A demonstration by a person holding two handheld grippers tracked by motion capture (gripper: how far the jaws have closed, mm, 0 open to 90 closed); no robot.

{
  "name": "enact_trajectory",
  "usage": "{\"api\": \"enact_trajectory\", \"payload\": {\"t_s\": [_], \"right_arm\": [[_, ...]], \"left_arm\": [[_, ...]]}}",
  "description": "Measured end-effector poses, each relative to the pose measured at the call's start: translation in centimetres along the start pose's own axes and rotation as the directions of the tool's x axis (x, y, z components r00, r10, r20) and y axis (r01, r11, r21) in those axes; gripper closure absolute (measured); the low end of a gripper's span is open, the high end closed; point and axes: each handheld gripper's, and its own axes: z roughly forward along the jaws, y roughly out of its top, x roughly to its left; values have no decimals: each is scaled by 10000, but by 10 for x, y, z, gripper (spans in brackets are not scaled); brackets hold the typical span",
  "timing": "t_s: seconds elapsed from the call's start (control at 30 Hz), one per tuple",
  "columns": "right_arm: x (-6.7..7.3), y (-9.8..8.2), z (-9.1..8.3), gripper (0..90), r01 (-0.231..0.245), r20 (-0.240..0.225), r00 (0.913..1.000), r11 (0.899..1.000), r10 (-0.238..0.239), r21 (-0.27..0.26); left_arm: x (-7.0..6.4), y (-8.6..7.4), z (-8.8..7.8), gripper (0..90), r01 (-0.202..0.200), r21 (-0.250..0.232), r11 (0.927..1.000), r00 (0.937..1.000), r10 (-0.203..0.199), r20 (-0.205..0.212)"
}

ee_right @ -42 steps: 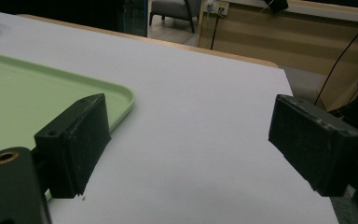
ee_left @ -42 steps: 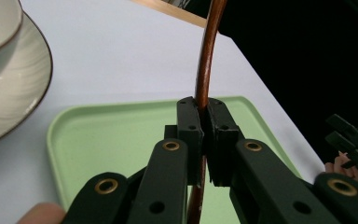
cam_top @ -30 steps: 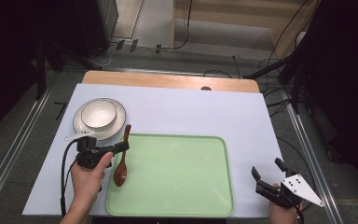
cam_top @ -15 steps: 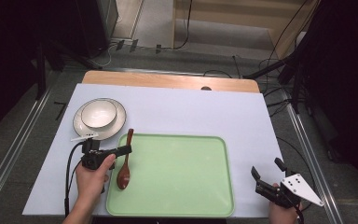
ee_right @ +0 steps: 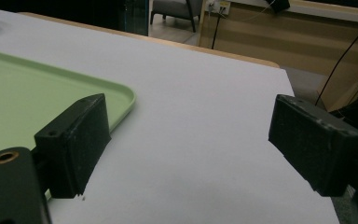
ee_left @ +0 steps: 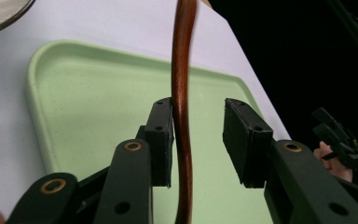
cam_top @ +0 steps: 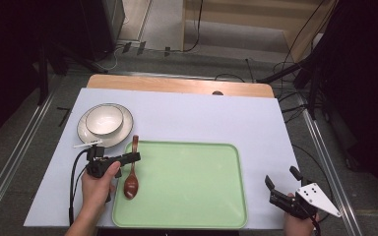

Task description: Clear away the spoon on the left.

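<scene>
A brown wooden spoon (cam_top: 131, 184) lies with its bowl inside the green tray (cam_top: 187, 196) and its handle sticking out over the tray's far-left rim. My left gripper (cam_top: 134, 157) straddles the handle from the left. In the left gripper view the handle (ee_left: 181, 93) rests against one pad while the other pad stands clear of it, so the left gripper (ee_left: 198, 109) is open. My right gripper (cam_top: 281, 178) hovers open near the table's front right corner, nothing between its jaws (ee_right: 186, 112).
A white bowl (cam_top: 104, 120) sits on a plate (cam_top: 86, 132) at the left, just beyond the left gripper. The white tabletop (cam_top: 256, 128) stretches behind and to the right of the tray. Cables and dark stands surround the table.
The spoon has shifted right and toward the near edge, so its bowl now rests inside the tray. The left gripper moved with it and its jaws have parted. The right gripper stayed put.
</scene>
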Motion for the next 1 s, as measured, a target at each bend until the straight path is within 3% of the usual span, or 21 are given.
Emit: {"api": "enact_trajectory", "payload": {"t_s": [0.1,0.6,0.7,0.73,0.93,1.0], "right_arm": [[0,0,0,133,12,-3,10000,10000,-12,4],[0,0,0,133,14,-23,10000,10000,-14,34],[0,0,0,133,18,-22,10000,10000,-18,30],[0,0,0,133,15,-22,10000,10000,-15,32],[0,0,0,133,21,-29,10000,10000,-21,35],[0,0,1,133,23,-26,10000,10000,-23,35]], "left_arm": [[0,-1,2,584,-94,43,9999,9997,95,-233],[-3,-2,11,398,-755,348,9965,9951,775,-620],[-6,-3,13,380,-1139,484,9923,9889,1179,-905],[-8,-3,15,364,-1354,598,9890,9843,1412,-1061],[-9,-4,17,328,-1517,676,9861,9790,1593,-1269],[-9,-4,18,312,-1697,815,9821,9731,1800,-1435]]}}
